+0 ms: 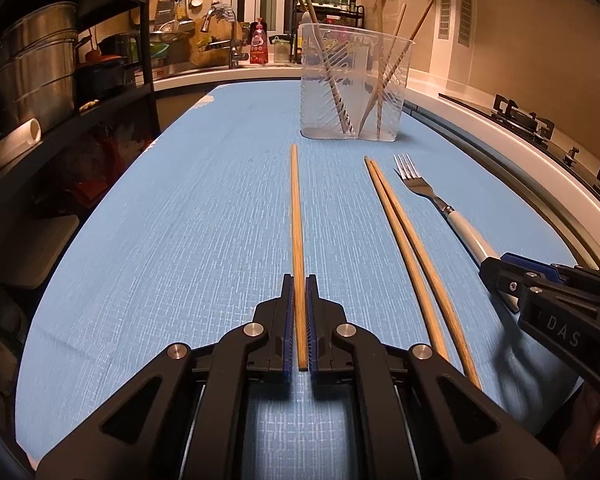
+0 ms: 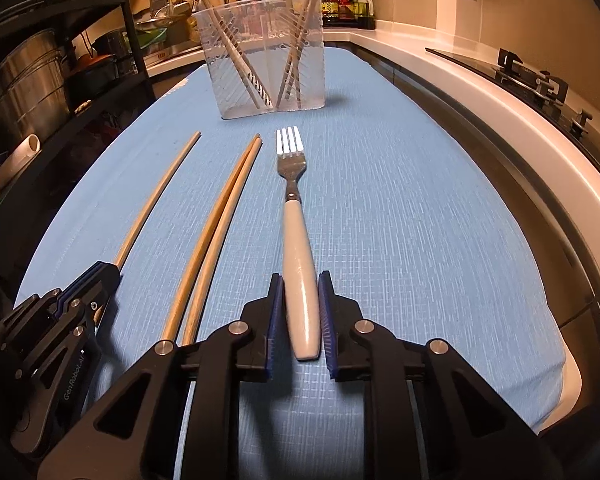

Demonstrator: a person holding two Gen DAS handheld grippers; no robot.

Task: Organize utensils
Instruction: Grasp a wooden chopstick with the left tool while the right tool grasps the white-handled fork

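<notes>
a: how far along, left to right?

b: several chopsticks already stand in the clear holder (image 1: 356,84). on the blue cloth (image 1: 180,220), the left gripper (image 1: 299,280) is pinched onto a single chopstick (image 1: 296,208).

a: and beside it?

b: a chopstick pair (image 1: 404,232) lies untouched. then the fork (image 2: 296,216), its white handle between the right gripper (image 2: 302,280) fingers, narrow gaps showing, not clamped. i'd say four pieces remain.
</notes>
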